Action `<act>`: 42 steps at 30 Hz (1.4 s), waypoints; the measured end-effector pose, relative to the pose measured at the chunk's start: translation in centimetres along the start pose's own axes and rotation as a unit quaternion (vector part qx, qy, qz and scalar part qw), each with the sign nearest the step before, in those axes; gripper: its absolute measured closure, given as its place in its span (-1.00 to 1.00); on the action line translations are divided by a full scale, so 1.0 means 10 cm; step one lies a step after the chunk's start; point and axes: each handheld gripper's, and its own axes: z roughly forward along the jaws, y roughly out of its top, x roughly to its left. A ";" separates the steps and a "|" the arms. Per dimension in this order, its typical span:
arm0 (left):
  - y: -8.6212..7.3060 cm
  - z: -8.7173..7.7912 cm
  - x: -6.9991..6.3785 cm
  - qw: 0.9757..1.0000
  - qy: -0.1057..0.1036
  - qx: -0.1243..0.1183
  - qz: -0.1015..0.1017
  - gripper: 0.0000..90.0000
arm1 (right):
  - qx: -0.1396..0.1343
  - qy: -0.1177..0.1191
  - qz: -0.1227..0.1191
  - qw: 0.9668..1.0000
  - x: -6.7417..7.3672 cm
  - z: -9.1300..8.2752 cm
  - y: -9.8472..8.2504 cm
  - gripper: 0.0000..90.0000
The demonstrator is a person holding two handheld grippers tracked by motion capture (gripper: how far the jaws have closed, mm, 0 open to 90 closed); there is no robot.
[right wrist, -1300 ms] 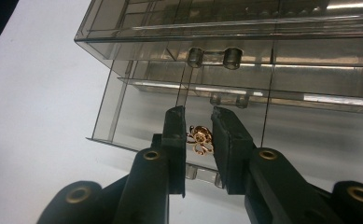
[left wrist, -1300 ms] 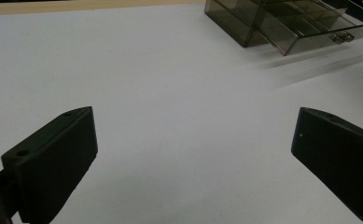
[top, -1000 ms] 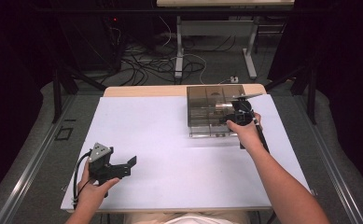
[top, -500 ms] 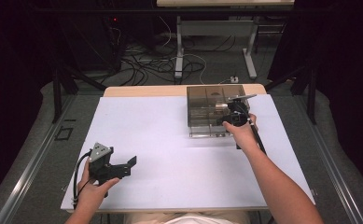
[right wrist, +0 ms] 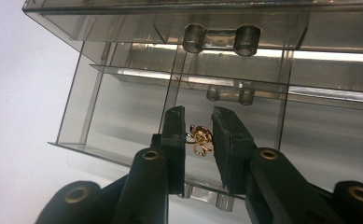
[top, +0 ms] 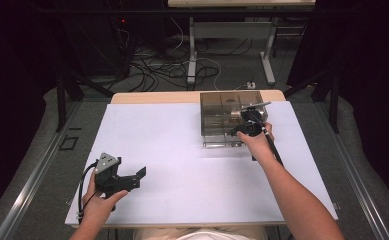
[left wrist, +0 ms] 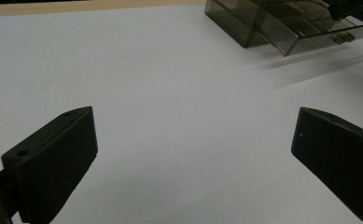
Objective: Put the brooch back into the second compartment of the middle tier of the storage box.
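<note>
1. A lab-like recording space: a white-topped table [top: 182, 150] ringed by dark curtains [top: 367, 60].
2. Beyond the right gripper [top: 252, 125], tangled cables [top: 157, 70] cover grey floor under another desk [top: 232, 30].

Your left gripper [top: 132, 178] was black, grey three-cornered plate on top, black cable looped behind, your right gripper's [right wrist: 198, 140] arms had brass-ringed pivots, forearms unsleeved.

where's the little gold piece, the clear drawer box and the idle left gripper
gold piece [right wrist: 199, 140]: right gripper view, on its centre, pinched between the jaws.
clear drawer box [top: 217, 107]: high view, on its smoky top panel.
left gripper [top: 138, 178]: high view, midway between its open fingertips.
</note>
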 end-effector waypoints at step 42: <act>-0.01 0.01 0.00 1.000 -0.001 0.004 0.000 -0.99 | -0.068 0.030 -0.059 0.995 0.12 -0.21 -0.04 -0.39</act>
